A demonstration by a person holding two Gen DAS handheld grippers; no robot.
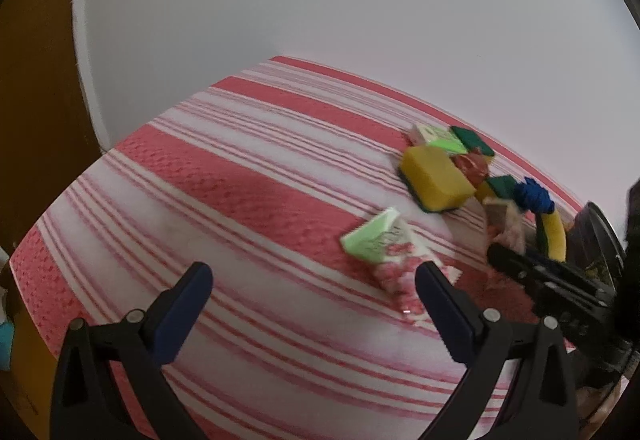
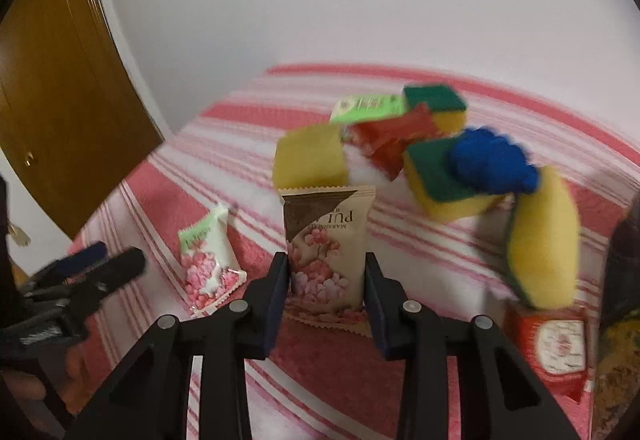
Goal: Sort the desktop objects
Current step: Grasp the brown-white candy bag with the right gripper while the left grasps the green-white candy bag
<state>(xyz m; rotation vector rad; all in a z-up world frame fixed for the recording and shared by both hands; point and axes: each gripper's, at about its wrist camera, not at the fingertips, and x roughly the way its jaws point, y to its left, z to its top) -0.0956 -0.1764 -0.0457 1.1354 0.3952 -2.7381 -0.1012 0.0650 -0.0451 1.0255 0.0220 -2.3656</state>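
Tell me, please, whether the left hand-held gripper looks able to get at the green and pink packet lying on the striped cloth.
Probably yes. The left hand-held gripper stands open and empty, and the green and pink packet lies flat just ahead of its right finger, apart from the sponge pile, with nothing between them.

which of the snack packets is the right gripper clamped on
The beige and brown packet with pink flowers, pinched between the right gripper fingers. The green, white and pink packet lies free on the cloth, nearer the left gripper.
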